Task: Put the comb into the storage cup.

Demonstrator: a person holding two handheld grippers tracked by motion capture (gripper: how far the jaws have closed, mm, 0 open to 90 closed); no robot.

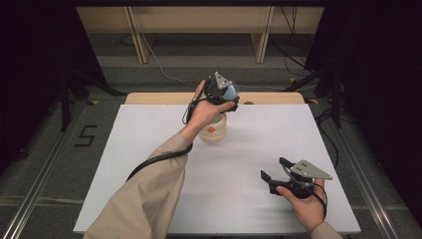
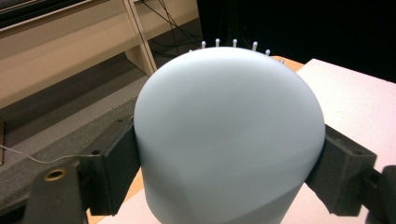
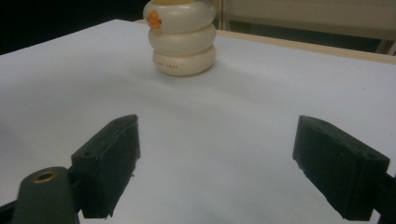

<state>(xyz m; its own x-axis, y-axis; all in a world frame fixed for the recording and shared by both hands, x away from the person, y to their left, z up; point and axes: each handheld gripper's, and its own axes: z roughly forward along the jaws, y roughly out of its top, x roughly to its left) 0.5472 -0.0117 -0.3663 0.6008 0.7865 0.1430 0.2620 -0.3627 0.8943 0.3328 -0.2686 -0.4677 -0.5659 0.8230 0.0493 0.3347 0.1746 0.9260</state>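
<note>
A white rectangular table top (image 1: pixel 149 164) lies mostly bare. Its one standing obstacle is a cream ribbed jar of three stacked rings (image 1: pixel 214 130), near the far edge at the middle. Directly above it the left gripper (image 1: pixel 225 93) holds a pale blue smooth dome (image 2: pixel 229 135), blocking the way down onto the jar. The right gripper (image 1: pixel 274 169), jaws wide apart, hovers near the front right, with open surface between it and the jar (image 3: pixel 183 39).

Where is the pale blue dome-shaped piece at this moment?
The pale blue dome is clamped between the left gripper's jaws, held above the cream ringed body near the table's far edge.
</note>
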